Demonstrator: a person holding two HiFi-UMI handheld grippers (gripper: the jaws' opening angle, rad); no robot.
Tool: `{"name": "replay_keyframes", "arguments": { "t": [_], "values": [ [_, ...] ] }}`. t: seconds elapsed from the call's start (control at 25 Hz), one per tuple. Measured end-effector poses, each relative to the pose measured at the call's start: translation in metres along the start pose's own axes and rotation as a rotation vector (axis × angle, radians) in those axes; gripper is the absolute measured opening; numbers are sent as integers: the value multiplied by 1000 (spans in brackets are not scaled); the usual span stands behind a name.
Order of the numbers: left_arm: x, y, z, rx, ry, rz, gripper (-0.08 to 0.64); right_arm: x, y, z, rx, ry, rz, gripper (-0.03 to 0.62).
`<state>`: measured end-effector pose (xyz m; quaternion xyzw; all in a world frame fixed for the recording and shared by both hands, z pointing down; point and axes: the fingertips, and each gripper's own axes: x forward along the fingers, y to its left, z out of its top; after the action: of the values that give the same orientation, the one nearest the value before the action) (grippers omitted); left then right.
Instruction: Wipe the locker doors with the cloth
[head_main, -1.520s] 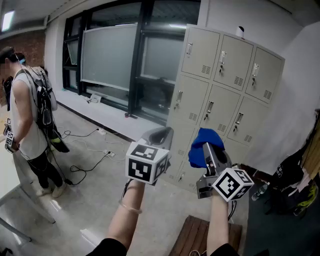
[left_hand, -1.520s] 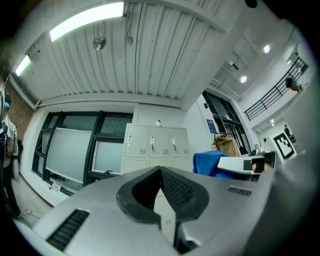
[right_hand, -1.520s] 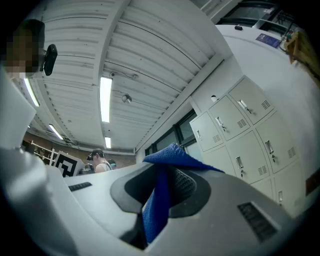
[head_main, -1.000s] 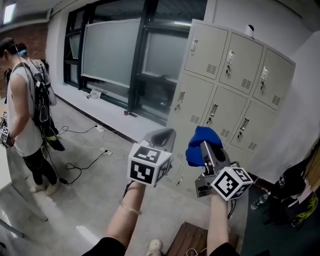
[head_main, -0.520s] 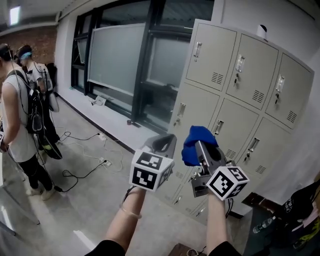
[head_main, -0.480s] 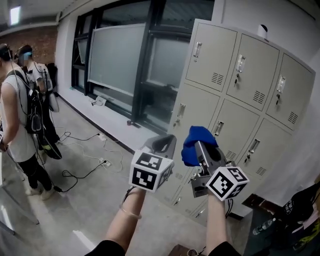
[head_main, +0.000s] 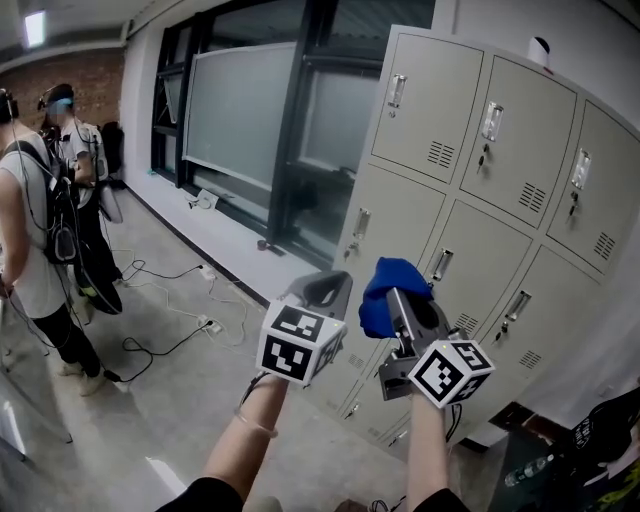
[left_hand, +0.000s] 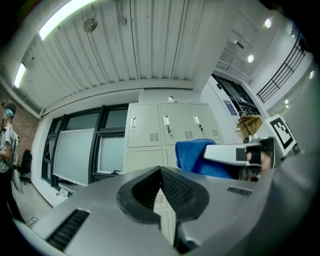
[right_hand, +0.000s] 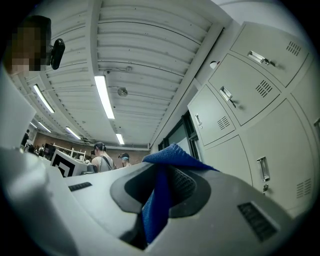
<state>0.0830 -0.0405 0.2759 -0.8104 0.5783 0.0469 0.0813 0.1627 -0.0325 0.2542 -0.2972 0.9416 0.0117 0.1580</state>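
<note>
Blue cloth (head_main: 385, 300), clamped in the right gripper (head_main: 405, 312), is held up facing the locker doors (head_main: 395, 225), apparently short of touching them. The doors rise ahead and above it. The left gripper (head_main: 325, 290), jaws together and empty, seems farther from the doors.

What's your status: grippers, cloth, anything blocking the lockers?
Left gripper shut, empty. Right gripper shut on blue cloth, held up short of the locker doors, no contact. Nothing between cloth and doors.
</note>
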Motion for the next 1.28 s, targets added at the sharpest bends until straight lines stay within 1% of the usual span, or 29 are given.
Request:
{"name": "replay_keyframes", "arguments": {
  "t": [0.12,0.28,0.48,0.68,0.84,1.0,1.16,1.28],
  "values": [
    [19,0,-3,-5,-4,-11,6,2,-18,-2,-6,-2,-10,55],
    [47,3,-9,3,-6,-32,6,10,-47,-6,8,-3,-49,55],
    [88,18,-17,-8,-22,-74,6,36,-83,-19,2,-3,-85,55],
    [140,61,-18,-15,-52,-101,6,92,-116,-33,-17,2,-93,55],
    [190,108,-7,5,-80,-122,6,151,-147,-23,-50,-29,-112,55],
    [244,152,12,24,-128,-165,6,210,-179,-12,-98,-70,-138,55],
    [294,183,21,67,-168,-193,6,256,-214,-11,-124,-97,-165,55],
    [324,201,17,55,-180,-220,6,282,-236,-17,-137,-104,-175,55]
  ]
}}
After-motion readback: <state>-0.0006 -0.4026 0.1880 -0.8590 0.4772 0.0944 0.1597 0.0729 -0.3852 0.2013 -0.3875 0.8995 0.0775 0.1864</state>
